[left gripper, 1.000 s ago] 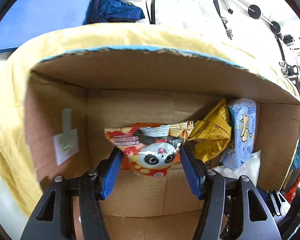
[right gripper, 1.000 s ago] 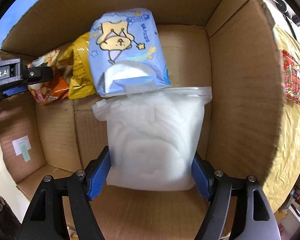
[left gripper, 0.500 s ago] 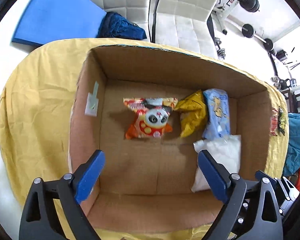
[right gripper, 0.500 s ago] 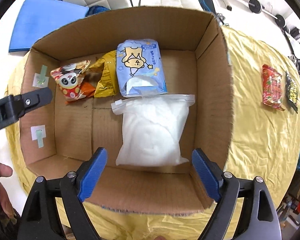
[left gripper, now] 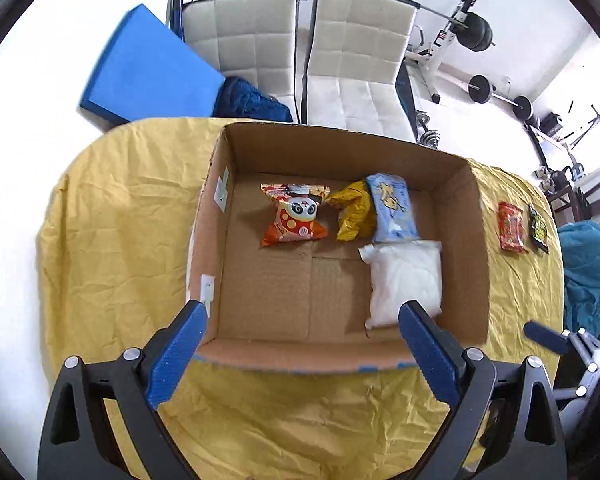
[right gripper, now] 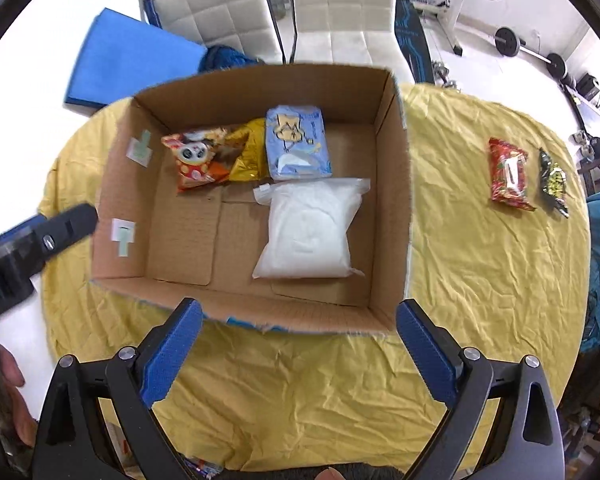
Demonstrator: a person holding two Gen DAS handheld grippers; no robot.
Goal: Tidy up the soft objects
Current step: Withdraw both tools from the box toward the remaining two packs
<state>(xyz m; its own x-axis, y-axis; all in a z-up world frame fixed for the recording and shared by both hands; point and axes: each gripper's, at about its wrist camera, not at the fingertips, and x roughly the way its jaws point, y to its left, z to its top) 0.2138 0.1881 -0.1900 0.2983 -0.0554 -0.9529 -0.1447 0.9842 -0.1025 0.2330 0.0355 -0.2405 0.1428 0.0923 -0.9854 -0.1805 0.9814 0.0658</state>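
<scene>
Cardboard box (left gripper: 476,248) sits open-topped on a table draped in a crumpled yellow cloth (left gripper: 120,240). Inside, along the far wall: panda snack packet (left gripper: 294,216), gold foil packet (left gripper: 354,212) touching its right side, pale blue tissue pack (left gripper: 392,208) just beside that. White soft bag (left gripper: 404,280) lies flat in front of the tissue pack, its far edge touching it, close to the right wall.

Left gripper (left gripper: 300,356) hovers above the near edge of the box, blue-padded jaws spread wide, nothing between them. Right gripper (right gripper: 298,354) likewise above the near edge, jaws wide apart and empty. From the right wrist view, the left gripper's black body shows at the left, beside the box's left wall.

Outside the box on the cloth, well to the right: red packet (right gripper: 508,176) and a dark green-yellow packet (right gripper: 554,182) just beside it, both lying flat. Beyond the table, two white padded chairs (left gripper: 356,64), a blue mat (left gripper: 144,72) and a barbell rack (left gripper: 460,36)
</scene>
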